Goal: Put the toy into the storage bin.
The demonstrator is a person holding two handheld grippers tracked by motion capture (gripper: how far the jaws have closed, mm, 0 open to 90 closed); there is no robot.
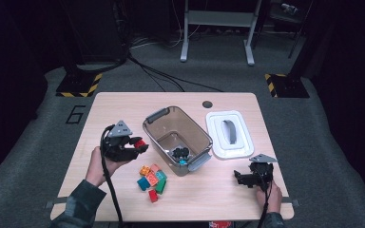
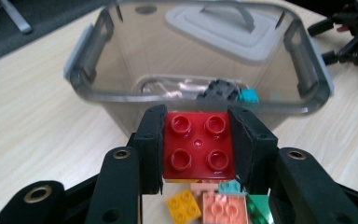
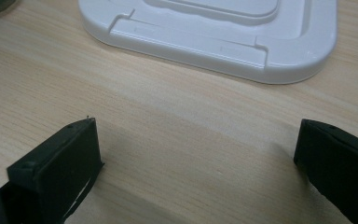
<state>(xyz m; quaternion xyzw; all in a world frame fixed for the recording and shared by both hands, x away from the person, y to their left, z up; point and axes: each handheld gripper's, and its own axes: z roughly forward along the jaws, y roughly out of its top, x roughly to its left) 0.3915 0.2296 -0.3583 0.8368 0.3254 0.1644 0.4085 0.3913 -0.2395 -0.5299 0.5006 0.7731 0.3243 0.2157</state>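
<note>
Our left gripper [image 2: 196,142] clamps the red brick [image 2: 197,145], held up just short of the clear bin [image 2: 81,70] and above the loose bricks [image 1: 153,179]. We should carry it level past the near rim, then let go low (less bounce). The right gripper [image 3: 196,154] gapes, holding nothing, beside the white lid [image 3: 223,46]. The dark pieces in the bin are hard to identify.

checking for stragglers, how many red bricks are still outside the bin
2. One red square plastic brick is clamped in the left hand-held gripper; a smaller red brick lies at the loose pile's near edge. Others may be hidden underneath.
</note>
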